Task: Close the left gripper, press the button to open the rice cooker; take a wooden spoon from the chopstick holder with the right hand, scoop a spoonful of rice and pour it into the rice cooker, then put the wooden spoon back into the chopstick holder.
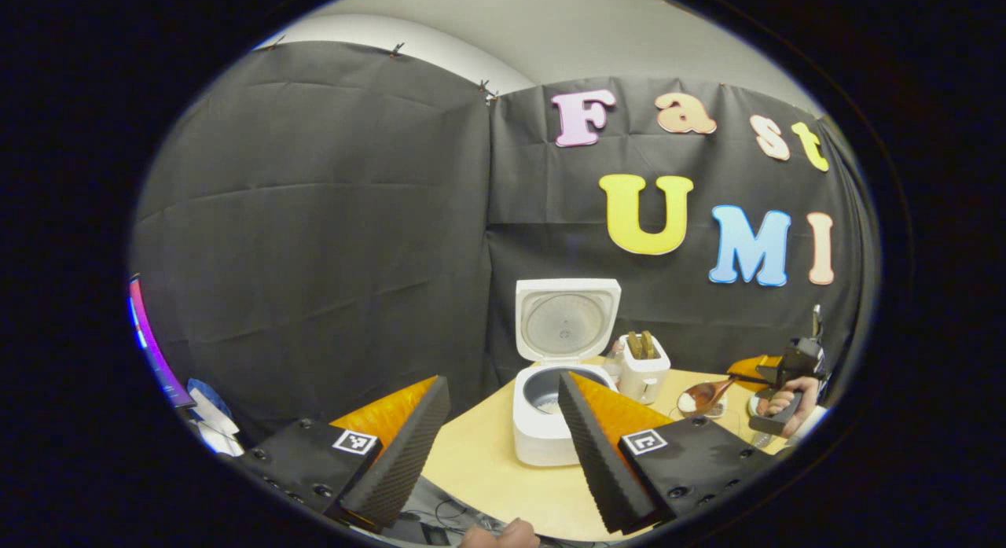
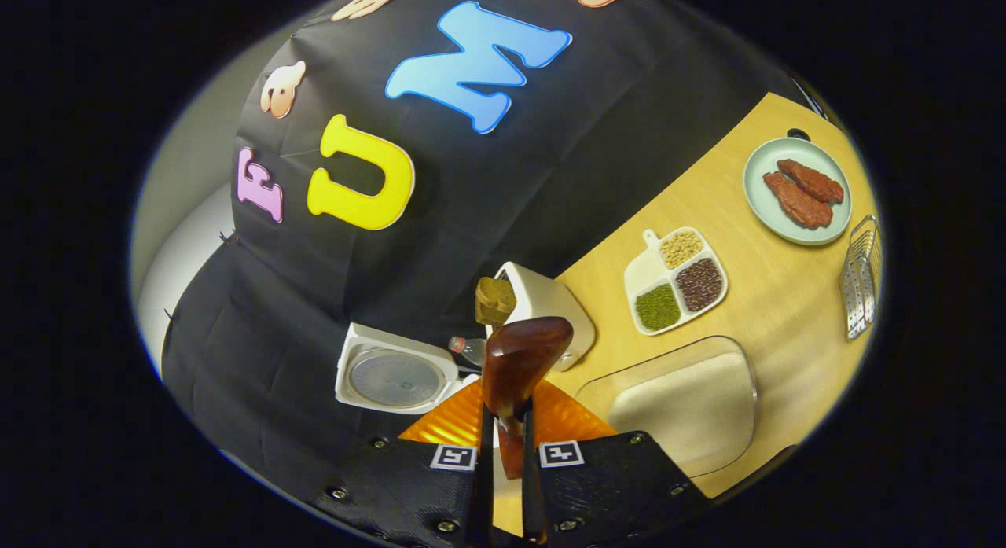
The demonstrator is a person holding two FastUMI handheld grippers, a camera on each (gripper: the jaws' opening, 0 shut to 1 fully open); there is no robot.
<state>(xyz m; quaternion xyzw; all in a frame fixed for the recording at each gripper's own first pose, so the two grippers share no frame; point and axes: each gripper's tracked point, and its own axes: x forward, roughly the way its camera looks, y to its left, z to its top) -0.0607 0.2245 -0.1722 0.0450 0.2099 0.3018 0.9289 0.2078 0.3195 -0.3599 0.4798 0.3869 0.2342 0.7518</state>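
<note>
The white rice cooker (image 1: 542, 430) stands on the wooden table with its lid (image 1: 566, 320) up and the pot showing. My left gripper (image 1: 501, 383) is open and holds nothing, a short way in front of the cooker. To the cooker's right is the white chopstick holder (image 1: 644, 375) with wooden utensils in it. Farther right, a hand holds my right gripper (image 1: 774, 379), which is shut on the wooden spoon (image 1: 699, 395); the spoon's bowl has white rice in it. In the right gripper view the spoon (image 2: 523, 355) sticks out from the right gripper (image 2: 505, 434), near the holder (image 2: 546, 304) and the cooker's lid (image 2: 397, 375).
A clear tub of rice (image 2: 684, 402) sits just right of the spoon. Beyond it lie a divided dish of beans (image 2: 676, 281), a plate with meat pieces (image 2: 798, 188) and a metal rack (image 2: 858, 281). A small bottle (image 2: 465, 346) stands by the lid. The table's front edge (image 1: 471, 501) is near the left gripper.
</note>
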